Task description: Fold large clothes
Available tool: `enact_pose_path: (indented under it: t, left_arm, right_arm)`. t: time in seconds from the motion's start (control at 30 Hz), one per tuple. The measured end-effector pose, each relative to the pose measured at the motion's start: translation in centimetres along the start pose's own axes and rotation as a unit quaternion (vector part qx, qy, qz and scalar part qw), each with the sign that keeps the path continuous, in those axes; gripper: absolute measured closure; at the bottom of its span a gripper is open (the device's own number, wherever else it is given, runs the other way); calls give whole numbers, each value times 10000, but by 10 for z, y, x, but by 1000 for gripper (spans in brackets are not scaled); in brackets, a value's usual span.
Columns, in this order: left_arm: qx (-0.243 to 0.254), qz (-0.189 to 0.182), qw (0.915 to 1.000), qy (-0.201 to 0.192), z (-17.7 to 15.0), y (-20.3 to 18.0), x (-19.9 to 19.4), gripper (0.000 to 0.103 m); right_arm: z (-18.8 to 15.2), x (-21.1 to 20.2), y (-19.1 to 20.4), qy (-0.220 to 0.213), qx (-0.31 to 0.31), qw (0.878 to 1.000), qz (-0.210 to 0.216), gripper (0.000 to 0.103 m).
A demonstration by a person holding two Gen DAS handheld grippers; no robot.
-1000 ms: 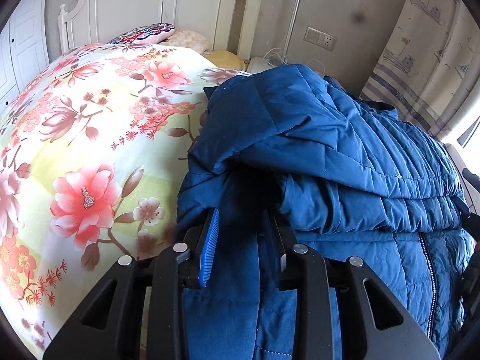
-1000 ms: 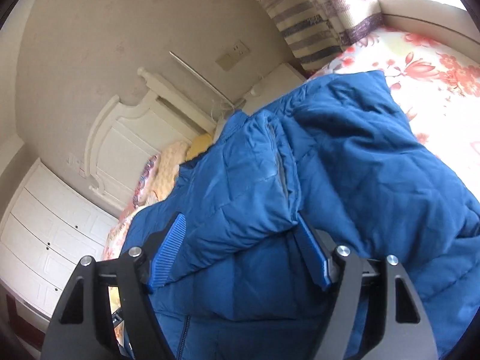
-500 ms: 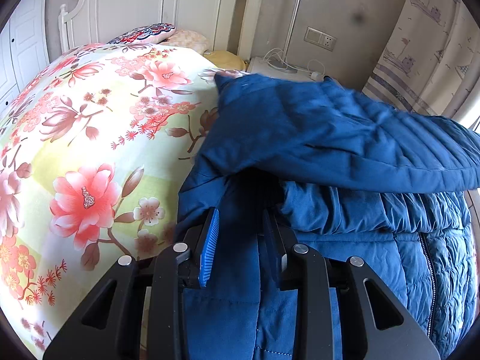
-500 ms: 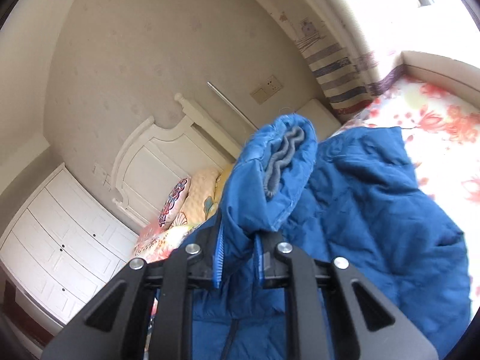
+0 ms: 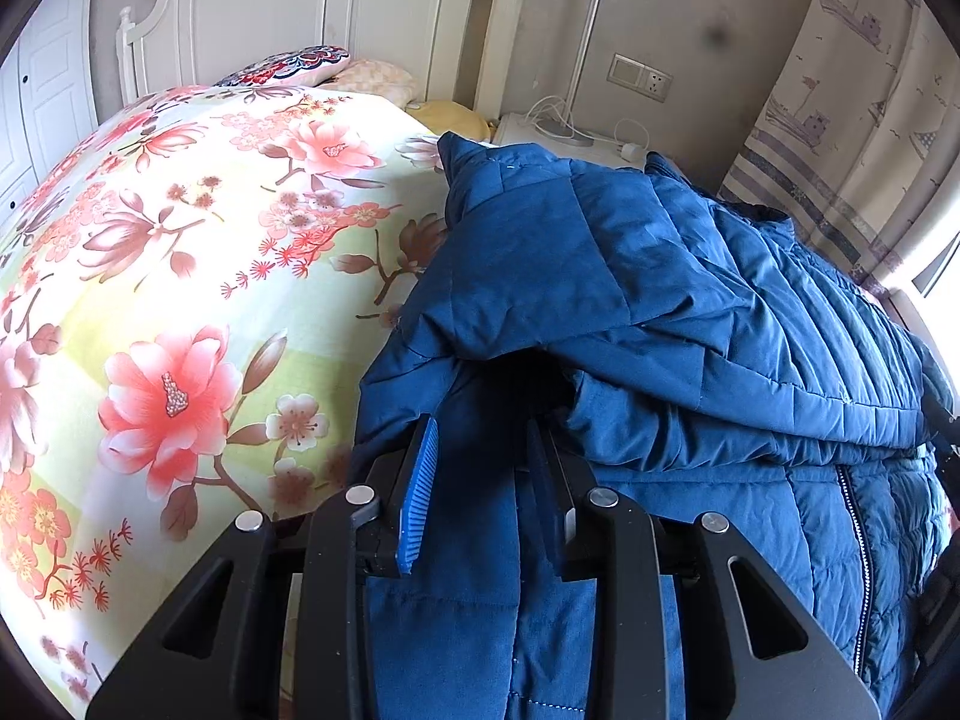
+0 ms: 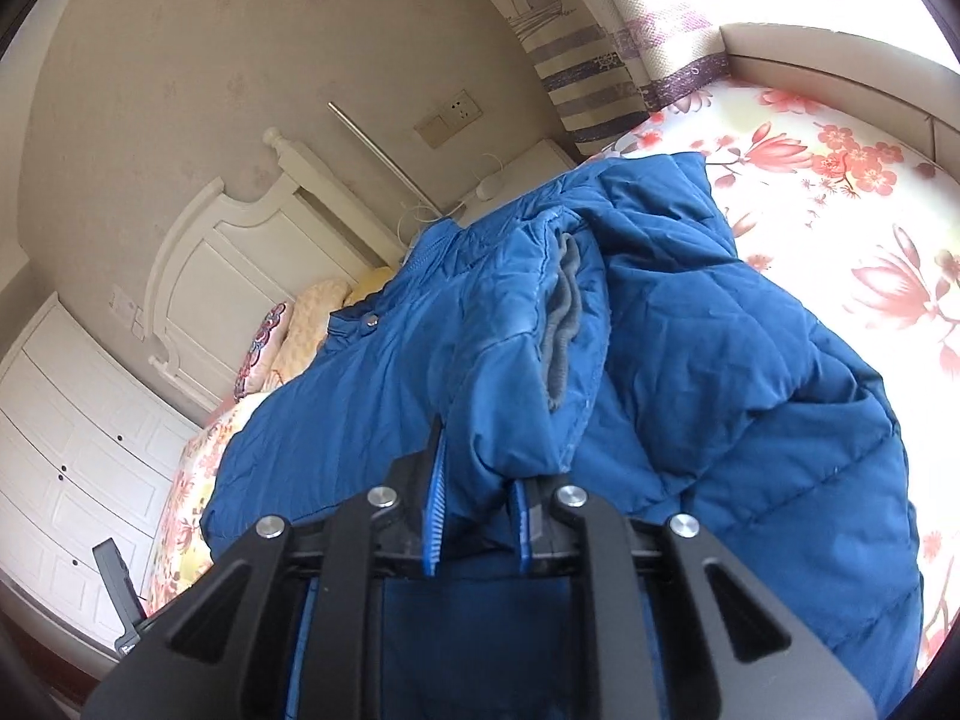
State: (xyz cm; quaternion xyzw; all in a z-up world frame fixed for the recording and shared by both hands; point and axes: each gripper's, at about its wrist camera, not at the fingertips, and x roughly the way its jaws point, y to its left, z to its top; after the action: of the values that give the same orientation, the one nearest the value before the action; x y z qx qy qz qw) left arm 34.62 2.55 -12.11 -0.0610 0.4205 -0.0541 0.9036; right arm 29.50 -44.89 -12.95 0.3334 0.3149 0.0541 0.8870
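Observation:
A blue quilted puffer jacket (image 5: 690,324) lies on a floral bedspread (image 5: 180,276). My left gripper (image 5: 480,462) is shut on a fold of the jacket's near edge, with fabric pinched between its blue pads. In the right wrist view the jacket (image 6: 750,396) fills the middle. My right gripper (image 6: 480,486) is shut on a blue sleeve with a grey knit cuff (image 6: 564,324), and holds it over the jacket's body. A zipper (image 5: 852,528) runs down the jacket at the right.
A white headboard (image 5: 336,12) and pillows (image 5: 300,63) stand at the far end of the bed. A white nightstand (image 5: 564,132) with cables and a lamp pole sits beside it. Striped curtains (image 5: 840,120) hang at the right. White drawers (image 6: 78,450) show at the left.
My right gripper closed on the sleeve, lifted it, and has now brought it down and across the jacket's body. My left gripper has held its grip and place.

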Motion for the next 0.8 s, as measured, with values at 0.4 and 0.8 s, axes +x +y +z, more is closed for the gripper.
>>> enact_pose_path:
  t: [0.4,0.8]
  left_arm:
    - [4,30,10000,-12,1,0,-1,73]
    - [511,78,9939,-978,73,-59,-59,21]
  right_arm:
    - [6,-14,85,-545,-2069,9665,-1420,55]
    - [-11,45,70,339,-2472,9496,-1896,53]
